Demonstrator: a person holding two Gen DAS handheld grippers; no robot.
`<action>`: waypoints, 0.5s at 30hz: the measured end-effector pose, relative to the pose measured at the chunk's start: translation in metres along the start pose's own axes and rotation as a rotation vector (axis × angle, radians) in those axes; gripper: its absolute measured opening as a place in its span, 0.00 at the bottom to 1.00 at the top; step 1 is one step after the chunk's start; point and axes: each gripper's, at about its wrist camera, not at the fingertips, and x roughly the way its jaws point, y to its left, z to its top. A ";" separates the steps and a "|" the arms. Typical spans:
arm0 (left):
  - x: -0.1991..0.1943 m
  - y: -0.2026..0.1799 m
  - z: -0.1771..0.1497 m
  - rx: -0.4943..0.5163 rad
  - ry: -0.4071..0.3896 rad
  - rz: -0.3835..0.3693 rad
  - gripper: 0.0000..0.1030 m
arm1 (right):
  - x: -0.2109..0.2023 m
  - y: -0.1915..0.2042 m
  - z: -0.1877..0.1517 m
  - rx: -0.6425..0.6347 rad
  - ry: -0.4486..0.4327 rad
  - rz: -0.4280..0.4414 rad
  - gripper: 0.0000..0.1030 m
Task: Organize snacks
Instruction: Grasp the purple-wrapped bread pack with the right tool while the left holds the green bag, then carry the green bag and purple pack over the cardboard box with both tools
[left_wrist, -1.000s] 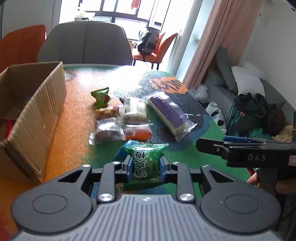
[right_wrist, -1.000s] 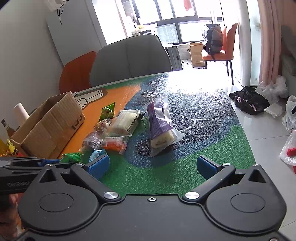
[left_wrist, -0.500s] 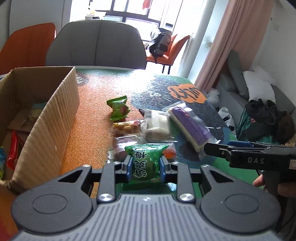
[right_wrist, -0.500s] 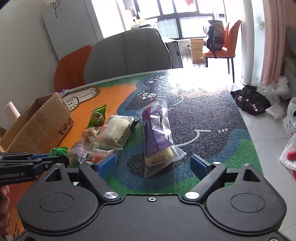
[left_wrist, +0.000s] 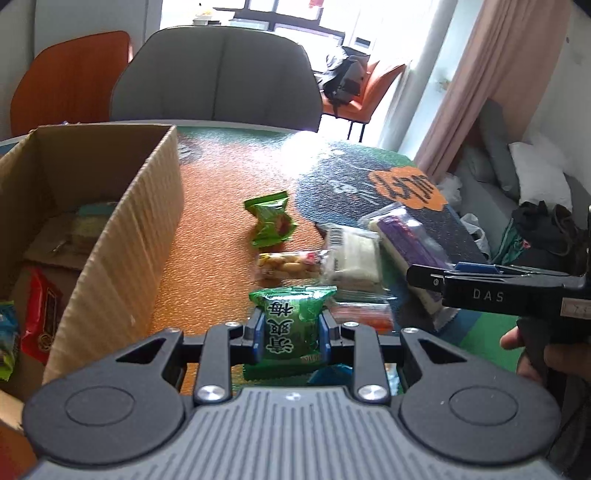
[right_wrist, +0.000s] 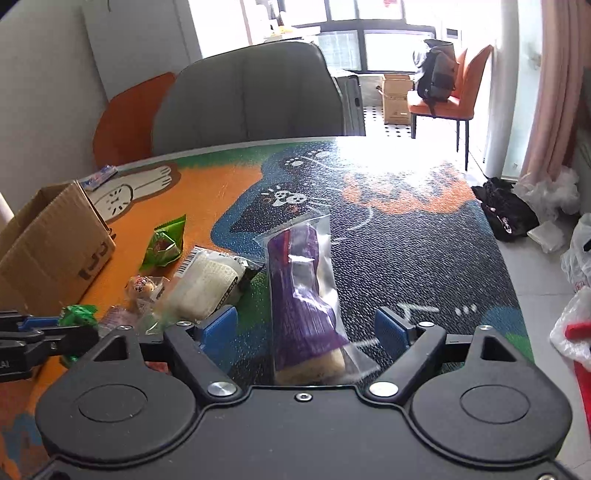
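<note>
Both grippers have advanced over the snack pile since a second ago, the cardboard box (left_wrist: 122, 236) now close at the left.

Green plum-candy packet (left_wrist: 291, 325) sits clamped between the left gripper (left_wrist: 290, 334) pads (label upside down), just right of the box wall. Purple cake packet (right_wrist: 304, 295) lies on the table mat (right_wrist: 424, 258) between the right gripper (right_wrist: 306, 328) pads, whose jaws have just been closing but stand apart from it.

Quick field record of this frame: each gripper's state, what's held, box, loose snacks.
left gripper: shut on green plum snack
right gripper: jaws open, just been narrowing, either side of purple bread pack, pads not touching
cardboard box: open, packets already inside
loose on table mat: green candy pack, peanut pack, white cake pack
</note>
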 end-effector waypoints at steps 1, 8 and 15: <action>0.000 0.002 0.000 -0.007 0.001 0.007 0.27 | 0.003 0.001 0.000 -0.016 0.000 -0.003 0.80; 0.001 0.005 0.002 -0.044 0.003 0.032 0.27 | 0.008 0.006 -0.003 -0.114 0.031 -0.046 0.35; -0.003 0.000 0.003 -0.037 -0.007 0.008 0.27 | -0.016 -0.006 -0.012 -0.039 0.053 0.000 0.28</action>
